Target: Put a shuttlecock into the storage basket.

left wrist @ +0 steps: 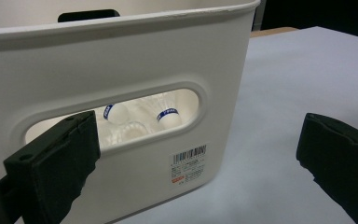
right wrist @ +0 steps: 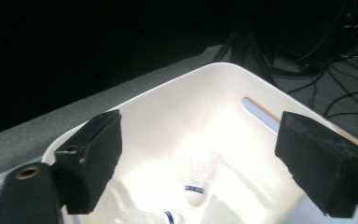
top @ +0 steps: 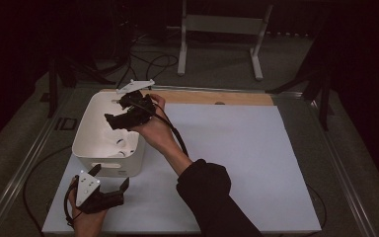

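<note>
One white bin (top: 109, 148) is sitting at the left of the table (top: 237, 148). Two shuttlecocks (right wrist: 196, 175) are lying inside it. The right gripper (top: 123, 116) is hovering over the bin, jaws wide open, empty. The left gripper (top: 109, 182) is waiting just beside the bin's front wall, jaws open, empty.

The bin (left wrist: 121, 56) is smooth, slightly glossy white plastic; the bench (top: 237, 148) sheet looks matt, its far edge wood.
</note>
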Available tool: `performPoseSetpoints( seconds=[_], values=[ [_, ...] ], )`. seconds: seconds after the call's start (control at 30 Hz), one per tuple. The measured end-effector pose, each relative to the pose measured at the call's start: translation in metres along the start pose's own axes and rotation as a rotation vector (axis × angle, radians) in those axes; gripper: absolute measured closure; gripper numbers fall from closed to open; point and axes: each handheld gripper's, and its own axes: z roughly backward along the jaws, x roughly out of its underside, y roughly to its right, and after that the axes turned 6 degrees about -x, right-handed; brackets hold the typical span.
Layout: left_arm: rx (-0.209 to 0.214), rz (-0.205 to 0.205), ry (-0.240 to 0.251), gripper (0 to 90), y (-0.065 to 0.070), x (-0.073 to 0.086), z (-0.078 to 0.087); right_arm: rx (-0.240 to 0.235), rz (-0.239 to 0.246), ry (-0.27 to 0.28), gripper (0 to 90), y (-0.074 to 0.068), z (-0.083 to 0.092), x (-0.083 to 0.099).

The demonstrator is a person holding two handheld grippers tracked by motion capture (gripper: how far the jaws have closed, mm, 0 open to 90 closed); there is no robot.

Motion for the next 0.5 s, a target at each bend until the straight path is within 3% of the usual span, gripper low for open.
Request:
performPoseSetpoints(
  seconds=[0.07,0.4,0.5],
  values=[
    [-0.002,-0.003,-0.001,0.0,0.0,0.0,0.0,-0.007,-0.001,0.001,13.6,0.001,0.001,0.0],
    [0.0,-0.004,-0.002,0.0,0.0,0.0,0.0,0.047,0.056,-0.007,12.3,0.008,0.01,0.008],
    [0.001,-0.003,-0.003,0.0,0.0,0.0,0.0,0.051,0.051,-0.008,12.2,0.011,0.012,0.009]
  ],
)
